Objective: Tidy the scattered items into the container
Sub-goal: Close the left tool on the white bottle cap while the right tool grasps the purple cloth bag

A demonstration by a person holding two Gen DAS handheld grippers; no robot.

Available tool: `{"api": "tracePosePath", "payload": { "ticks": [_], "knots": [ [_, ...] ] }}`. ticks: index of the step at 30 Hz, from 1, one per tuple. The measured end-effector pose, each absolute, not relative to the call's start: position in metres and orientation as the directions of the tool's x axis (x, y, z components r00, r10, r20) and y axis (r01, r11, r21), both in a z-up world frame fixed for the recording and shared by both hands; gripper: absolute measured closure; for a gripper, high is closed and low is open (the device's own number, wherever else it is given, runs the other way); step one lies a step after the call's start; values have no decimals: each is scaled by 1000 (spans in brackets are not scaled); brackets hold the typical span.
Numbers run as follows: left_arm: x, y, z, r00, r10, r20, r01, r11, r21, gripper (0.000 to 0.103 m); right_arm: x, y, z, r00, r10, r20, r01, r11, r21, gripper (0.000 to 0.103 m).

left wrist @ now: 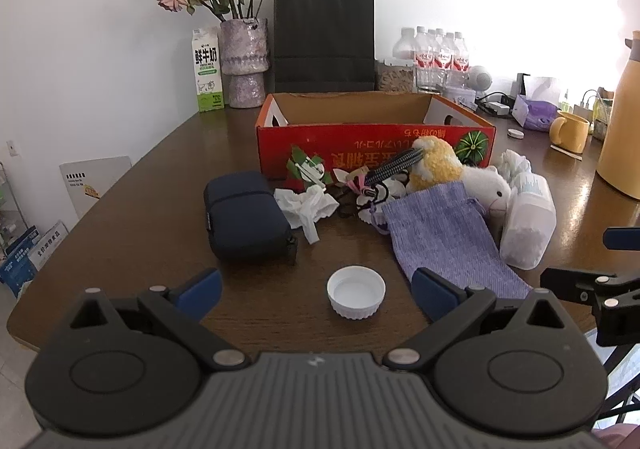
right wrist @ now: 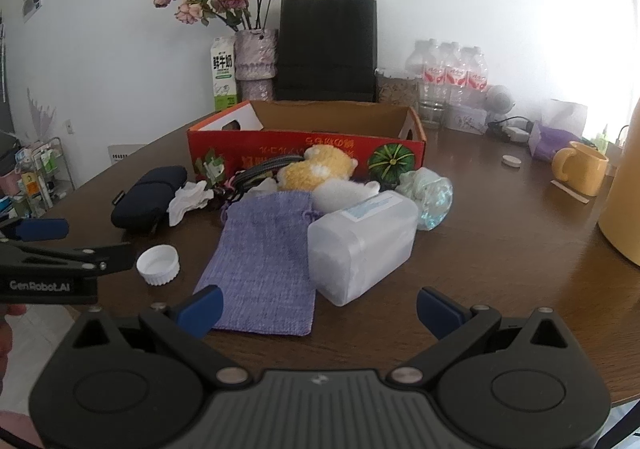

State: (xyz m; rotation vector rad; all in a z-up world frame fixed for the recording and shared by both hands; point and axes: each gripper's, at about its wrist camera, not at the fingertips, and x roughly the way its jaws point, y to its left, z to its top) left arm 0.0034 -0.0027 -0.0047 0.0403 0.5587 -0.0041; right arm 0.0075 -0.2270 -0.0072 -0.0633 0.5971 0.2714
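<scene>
Nothing is packed yet: the red box (left wrist: 376,137) stands empty at twelve o'clock on the counter (left wrist: 160,209). The left gripper (left wrist: 316,291) hovers, jaws apart, facing the white cap (left wrist: 356,297). The right gripper (right wrist: 320,307), jaws apart, faces the purple pouch (right wrist: 264,261) and plastic jar (right wrist: 364,245). Next, I judge: descend, straddle the cap, close.

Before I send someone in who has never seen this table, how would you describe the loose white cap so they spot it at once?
Find the red cardboard box on the dark wooden table, with clutter piled against its near side. Nearer than that pile, alone on bare wood, sits the white cap, left of the purple woven pouch. It is the only small round ribbed thing there, lying open side up.
</scene>
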Motion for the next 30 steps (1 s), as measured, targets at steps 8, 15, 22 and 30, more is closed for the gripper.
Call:
{"api": "tracePosePath", "payload": {
  "ticks": [8,15,22,30],
  "knots": [
    [18,-5,-24,824,1,-566,35,998,53,0,23,-214,-28,750,260,-608,-311,950,23,0],
    [26,-7,-34,823,-20,-568,64,996,57,0,30,-206,-37,734,274,-621,-332,943,24,0],
    [34,-5,-40,816,-56,-575,95,995,38,24,35,-193,-43,706,307,-638,-371,928,37,1],
    [43,-2,-46,811,-93,-578,122,992,12,48,44,-179,-48,698,319,-642,-389,921,34,4]
  ]
}}
